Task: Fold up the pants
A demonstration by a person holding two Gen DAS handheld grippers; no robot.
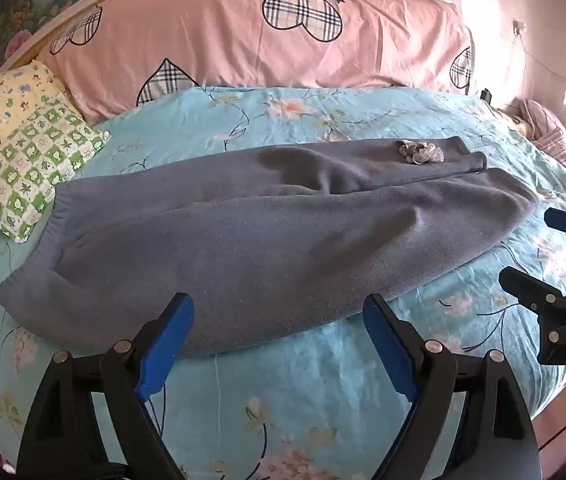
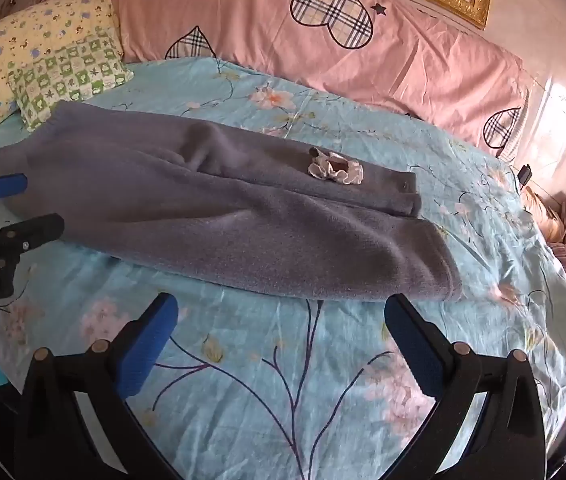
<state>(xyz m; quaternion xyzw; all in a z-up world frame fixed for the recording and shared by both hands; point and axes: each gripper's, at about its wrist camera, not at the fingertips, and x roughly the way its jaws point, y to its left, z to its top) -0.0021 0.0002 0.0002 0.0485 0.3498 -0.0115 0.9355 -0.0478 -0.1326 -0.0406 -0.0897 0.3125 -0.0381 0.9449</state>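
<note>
Floral bedsheet [image 1: 283, 380], pants [image 1: 267, 224] lengthwise left–right, waistband left, both hand-held grippers [image 1: 279, 344] [image 2: 281, 344] spread apart

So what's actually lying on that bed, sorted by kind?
Pants: 1
Small patterned pillows: 2, yellow and green-checked
Long pink pillow: 1
Fabric flower on the pants: 1
Total: 5

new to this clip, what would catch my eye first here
The grey pants lie lengthwise across the blue floral bedsheet, with a small pale flower trim near the far leg's cuff. Both open claws, left claw and right claw, hover at the near edge, holding nothing.
</note>
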